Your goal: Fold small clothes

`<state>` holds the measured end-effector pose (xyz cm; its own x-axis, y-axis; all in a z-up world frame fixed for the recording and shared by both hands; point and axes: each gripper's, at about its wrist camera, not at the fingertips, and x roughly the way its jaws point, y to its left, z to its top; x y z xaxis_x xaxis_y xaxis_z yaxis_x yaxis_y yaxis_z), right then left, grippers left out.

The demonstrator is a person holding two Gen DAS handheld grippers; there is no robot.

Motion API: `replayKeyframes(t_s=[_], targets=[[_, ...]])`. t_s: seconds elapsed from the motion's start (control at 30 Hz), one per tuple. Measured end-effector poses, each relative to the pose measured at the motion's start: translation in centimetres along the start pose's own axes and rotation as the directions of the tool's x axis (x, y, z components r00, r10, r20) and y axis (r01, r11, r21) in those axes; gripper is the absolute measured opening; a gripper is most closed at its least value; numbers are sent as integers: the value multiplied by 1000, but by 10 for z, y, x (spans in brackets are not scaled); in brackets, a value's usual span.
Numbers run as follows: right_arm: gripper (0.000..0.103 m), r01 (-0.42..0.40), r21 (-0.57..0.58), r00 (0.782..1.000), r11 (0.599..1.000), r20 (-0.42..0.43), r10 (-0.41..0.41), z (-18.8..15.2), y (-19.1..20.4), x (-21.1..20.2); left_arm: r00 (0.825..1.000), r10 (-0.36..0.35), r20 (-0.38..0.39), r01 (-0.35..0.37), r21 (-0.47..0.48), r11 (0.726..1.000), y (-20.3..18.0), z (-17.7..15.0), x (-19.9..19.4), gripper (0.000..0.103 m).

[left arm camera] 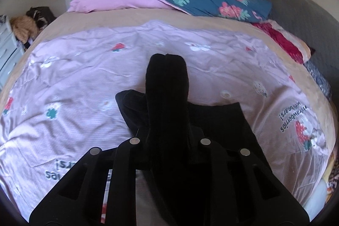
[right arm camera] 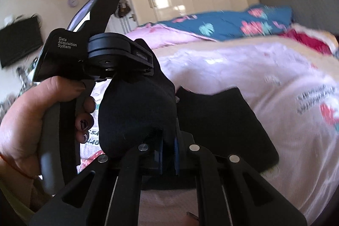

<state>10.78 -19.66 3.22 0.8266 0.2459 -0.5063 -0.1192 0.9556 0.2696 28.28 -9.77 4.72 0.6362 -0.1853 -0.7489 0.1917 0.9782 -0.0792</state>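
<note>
Black sock (right arm camera: 135, 111) between both grippers' jaws.

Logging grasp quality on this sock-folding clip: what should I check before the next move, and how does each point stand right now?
1. Right gripper holds the black sock: ok, jaws closed on its cloth.
2. Left gripper grips that sock: cannot tell, the cloth covers its jaws.
3. Second sock lies flat on the pink sheet: ok.
4. Held sock kept apart from the second sock: cannot tell, they overlap in both views.
5. Right wrist view sharp: not ok, the bedding is blurred.
</note>
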Motion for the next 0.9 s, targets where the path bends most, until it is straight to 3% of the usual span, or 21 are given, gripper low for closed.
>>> replayKeyframes(t_s=[0.37,0.53,0.9], targets=[[7,2,267,991,964,-131,34,-14,-62,17,995,-12,-97,19,68,997,-56,-4,53,13],[7,4,346,981,938,-182,63,-19,-80,24,991,-24,-131,35,84,996,-70,-6,69,19],[16,20,456,964,890,-244,103,-27,-104,33,985,-46,-164,65,112,992,-97,-6,90,52]])
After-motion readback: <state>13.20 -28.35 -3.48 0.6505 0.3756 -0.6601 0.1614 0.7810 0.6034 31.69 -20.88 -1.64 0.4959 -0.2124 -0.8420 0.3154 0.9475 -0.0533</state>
